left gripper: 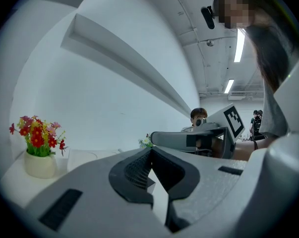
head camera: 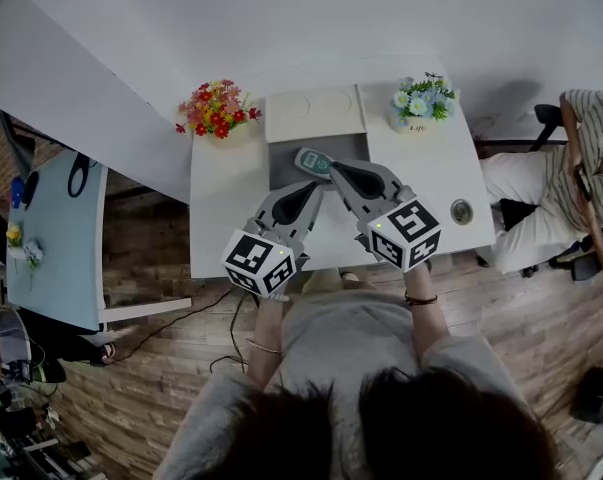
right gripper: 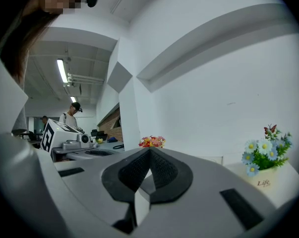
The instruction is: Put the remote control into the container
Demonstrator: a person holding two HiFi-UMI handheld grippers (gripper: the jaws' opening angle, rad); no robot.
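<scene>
The remote control [head camera: 313, 162], grey with a teal screen, lies on the grey tray part of the container [head camera: 286, 168] at the middle of the white table. The container's white part [head camera: 316, 110] sits just behind it. My right gripper [head camera: 337, 167] is shut and empty, and its tip is just right of the remote. My left gripper [head camera: 315, 187] is also shut and empty, with its tip just in front of the remote. In the left gripper view the jaws [left gripper: 150, 155] meet with nothing between them. The right gripper view shows the same [right gripper: 149, 155]. Neither gripper view shows the remote.
A pot of red flowers [head camera: 218, 108] stands at the table's back left and a pot of blue and white flowers [head camera: 421, 100] at the back right. A small round object [head camera: 462, 211] lies near the right edge. A person [head camera: 551, 188] sits to the right.
</scene>
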